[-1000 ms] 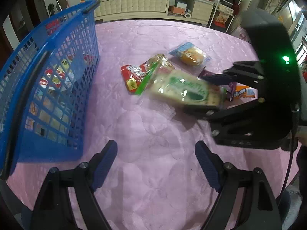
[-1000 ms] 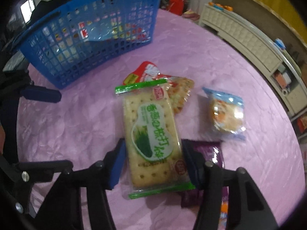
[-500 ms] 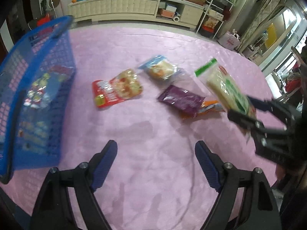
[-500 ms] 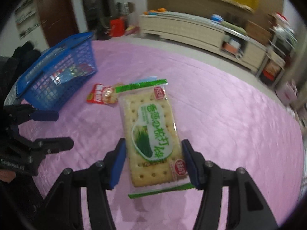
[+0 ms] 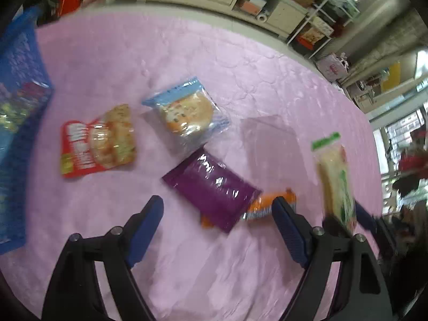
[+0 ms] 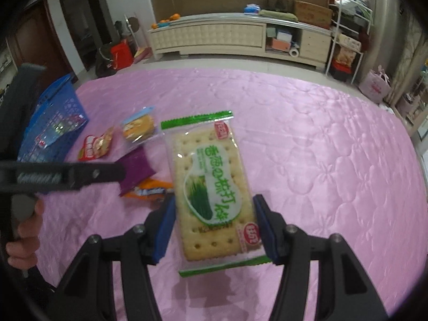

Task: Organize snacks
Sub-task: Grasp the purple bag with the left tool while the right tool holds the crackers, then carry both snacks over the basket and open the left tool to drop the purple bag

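My right gripper (image 6: 214,227) is shut on a green-and-clear cracker packet (image 6: 211,184) and holds it up above the pink tablecloth; the packet also shows at the right of the left wrist view (image 5: 337,182). My left gripper (image 5: 218,230) is open and empty, just above a purple packet (image 5: 211,184) that lies on an orange packet (image 5: 270,203). A red snack bag (image 5: 96,141) and a blue-edged cake packet (image 5: 187,112) lie beyond. The blue basket (image 5: 18,85) with several snacks stands at the far left.
The round table has a pink quilted cloth (image 6: 321,147). A cream sideboard (image 6: 227,34) and shelves stand beyond the table's far edge. The left gripper's arm (image 6: 67,176) reaches in at the left of the right wrist view.
My right gripper has lifted the cracker packet off the pile and carried it right, away from the basket. My left gripper has swung right toward the purple packet; the basket has slid to the view's edge.
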{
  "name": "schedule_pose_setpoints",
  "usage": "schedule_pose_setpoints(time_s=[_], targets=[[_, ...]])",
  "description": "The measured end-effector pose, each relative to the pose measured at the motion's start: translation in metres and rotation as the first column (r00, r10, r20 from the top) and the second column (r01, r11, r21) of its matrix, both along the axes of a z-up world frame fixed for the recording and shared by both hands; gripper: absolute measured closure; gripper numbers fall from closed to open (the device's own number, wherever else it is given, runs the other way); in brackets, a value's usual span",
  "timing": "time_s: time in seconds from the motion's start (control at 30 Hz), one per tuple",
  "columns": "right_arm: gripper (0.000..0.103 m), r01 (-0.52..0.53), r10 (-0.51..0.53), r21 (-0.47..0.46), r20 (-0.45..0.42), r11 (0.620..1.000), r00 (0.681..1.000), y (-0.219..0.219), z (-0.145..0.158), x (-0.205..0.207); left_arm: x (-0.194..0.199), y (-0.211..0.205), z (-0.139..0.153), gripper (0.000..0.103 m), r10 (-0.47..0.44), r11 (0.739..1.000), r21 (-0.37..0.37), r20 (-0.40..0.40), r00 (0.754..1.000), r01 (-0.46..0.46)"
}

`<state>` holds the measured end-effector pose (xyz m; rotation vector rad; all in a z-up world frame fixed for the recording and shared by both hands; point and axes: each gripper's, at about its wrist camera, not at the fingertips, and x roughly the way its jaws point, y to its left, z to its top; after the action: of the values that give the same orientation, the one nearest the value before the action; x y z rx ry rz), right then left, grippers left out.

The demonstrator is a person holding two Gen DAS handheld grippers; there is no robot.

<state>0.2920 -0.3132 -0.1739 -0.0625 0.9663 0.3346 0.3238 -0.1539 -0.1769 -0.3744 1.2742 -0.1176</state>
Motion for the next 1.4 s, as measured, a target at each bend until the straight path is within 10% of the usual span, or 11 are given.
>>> schedule_pose_setpoints(time_s=[0.27, 0.57, 0.73, 0.93, 1.4], targets=[[0.041, -0.032, 0.032, 0.024, 0.004, 0.999, 0.999, -0.001, 0.000, -0.001, 0.025, 0.004, -0.025, 0.018, 0.138, 0.990, -0.011, -0.102, 0.985, -0.140], [0.041, 0.006, -0.006, 0.056, 0.002, 0.998, 1.000, -0.015, 0.004, -0.004, 0.037, -0.037, -0.036, 0.018, 0.093, 0.976, 0.204, -0.090, 0.992, -0.073], [0.041, 0.004, -0.003, 0.051, -0.020, 0.999, 1.000, -0.013, 0.001, -0.011, 0.032, -0.058, -0.039, 0.048, 0.086, 0.947, 0.316, -0.081, 0.993, -0.056], [0.041, 0.006, -0.004, 0.050, -0.037, 0.999, 0.999, -0.004, -0.001, -0.015, 0.015, -0.034, -0.037, 0.052, 0.066, 0.985, 0.167, -0.085, 0.994, -0.052], [0.041, -0.011, 0.011, -0.004, 0.005, 1.000, 1.000, 0.051, 0.050, -0.062, -0.075, 0.025, 0.032, 0.052, -0.043, 0.996, 0.083, 0.062, 0.997, 0.038]])
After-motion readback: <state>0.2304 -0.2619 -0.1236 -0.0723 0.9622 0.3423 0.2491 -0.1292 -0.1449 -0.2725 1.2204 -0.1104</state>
